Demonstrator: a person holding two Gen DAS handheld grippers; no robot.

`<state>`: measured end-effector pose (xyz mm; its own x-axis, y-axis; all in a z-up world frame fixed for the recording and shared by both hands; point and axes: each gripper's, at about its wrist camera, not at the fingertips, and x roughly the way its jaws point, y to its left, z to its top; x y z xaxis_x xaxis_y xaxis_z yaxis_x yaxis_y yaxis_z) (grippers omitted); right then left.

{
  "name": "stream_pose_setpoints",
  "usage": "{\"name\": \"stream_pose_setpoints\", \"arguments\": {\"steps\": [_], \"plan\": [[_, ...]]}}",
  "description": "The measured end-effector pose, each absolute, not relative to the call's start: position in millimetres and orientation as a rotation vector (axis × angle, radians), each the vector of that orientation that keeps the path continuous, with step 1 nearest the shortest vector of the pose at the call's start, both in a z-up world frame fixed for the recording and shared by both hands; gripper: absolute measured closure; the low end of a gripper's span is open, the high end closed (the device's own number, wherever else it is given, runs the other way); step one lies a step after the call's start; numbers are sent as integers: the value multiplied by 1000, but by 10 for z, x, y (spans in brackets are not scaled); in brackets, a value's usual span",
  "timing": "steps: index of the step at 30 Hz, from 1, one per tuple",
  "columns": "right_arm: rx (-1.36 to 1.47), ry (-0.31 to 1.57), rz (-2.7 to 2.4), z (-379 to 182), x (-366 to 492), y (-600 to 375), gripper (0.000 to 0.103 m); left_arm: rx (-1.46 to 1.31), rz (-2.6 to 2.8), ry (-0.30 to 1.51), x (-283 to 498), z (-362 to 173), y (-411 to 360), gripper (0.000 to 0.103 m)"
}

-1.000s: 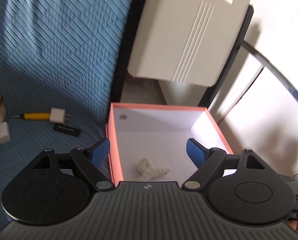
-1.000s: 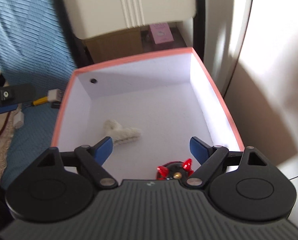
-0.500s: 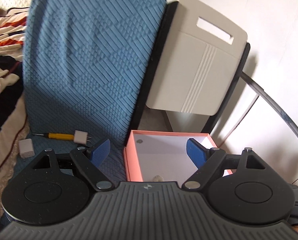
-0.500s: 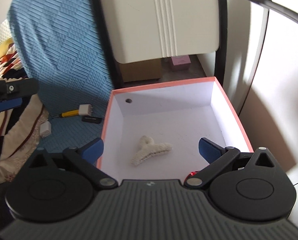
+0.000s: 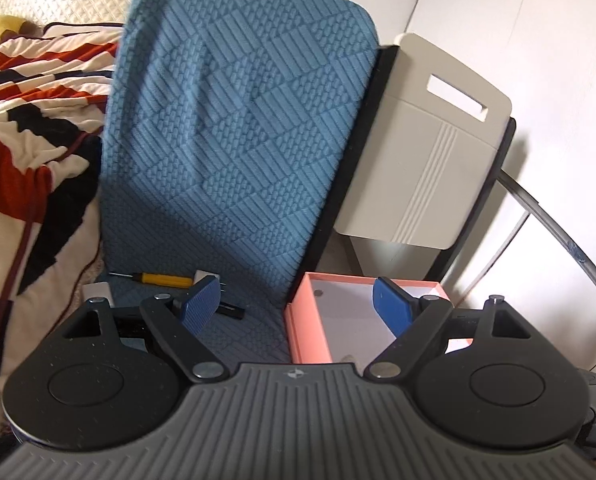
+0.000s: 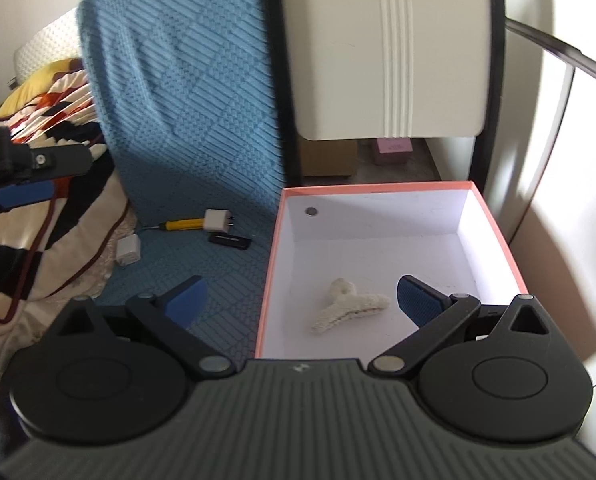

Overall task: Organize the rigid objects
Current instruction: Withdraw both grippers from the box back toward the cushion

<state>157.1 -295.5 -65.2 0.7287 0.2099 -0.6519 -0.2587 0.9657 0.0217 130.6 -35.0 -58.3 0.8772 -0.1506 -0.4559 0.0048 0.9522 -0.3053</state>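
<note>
A pink-rimmed white box (image 6: 271, 264) stands beside a blue knitted cover (image 6: 201, 120); it also shows in the left wrist view (image 5: 306, 328). A white coral-like piece (image 6: 348, 306) lies inside it. On the cover lie a yellow screwdriver (image 6: 179, 224), a white plug (image 6: 217, 220), a black USB stick (image 6: 230, 241) and a white charger cube (image 6: 129, 252). My right gripper (image 6: 302, 296) is open and empty, above the box's near left rim. My left gripper (image 5: 298, 300) is open and empty, above the cover's edge; it also shows at the right wrist view's left edge (image 6: 21, 194).
A beige plastic panel (image 6: 386, 60) in a black frame stands behind the box. A striped red, black and white blanket (image 5: 21, 120) lies to the left. A cardboard box (image 6: 330, 158) and a small pink box (image 6: 394, 148) sit behind, on the floor. White walls are on the right.
Both grippers have pulled back and up away from the box and shifted left. The red and black item at the box's near edge is out of view now. Both stay open.
</note>
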Motion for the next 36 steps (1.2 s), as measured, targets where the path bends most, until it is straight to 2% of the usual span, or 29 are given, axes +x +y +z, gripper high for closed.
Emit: {"name": "stream_pose_setpoints", "arguments": {"steps": [20, 26, 36], "plan": [[-115, 700, 342, -839, 991, -2205, 0, -300, -5, 481, 573, -800, 314, 16], [-130, 726, 358, -1055, 807, -2042, 0, -324, 23, 492, 402, -1061, 413, 16], [-105, 777, 358, -1436, 774, -1946, 0, -356, 57, 535, 590, -1607, 456, 16]]}}
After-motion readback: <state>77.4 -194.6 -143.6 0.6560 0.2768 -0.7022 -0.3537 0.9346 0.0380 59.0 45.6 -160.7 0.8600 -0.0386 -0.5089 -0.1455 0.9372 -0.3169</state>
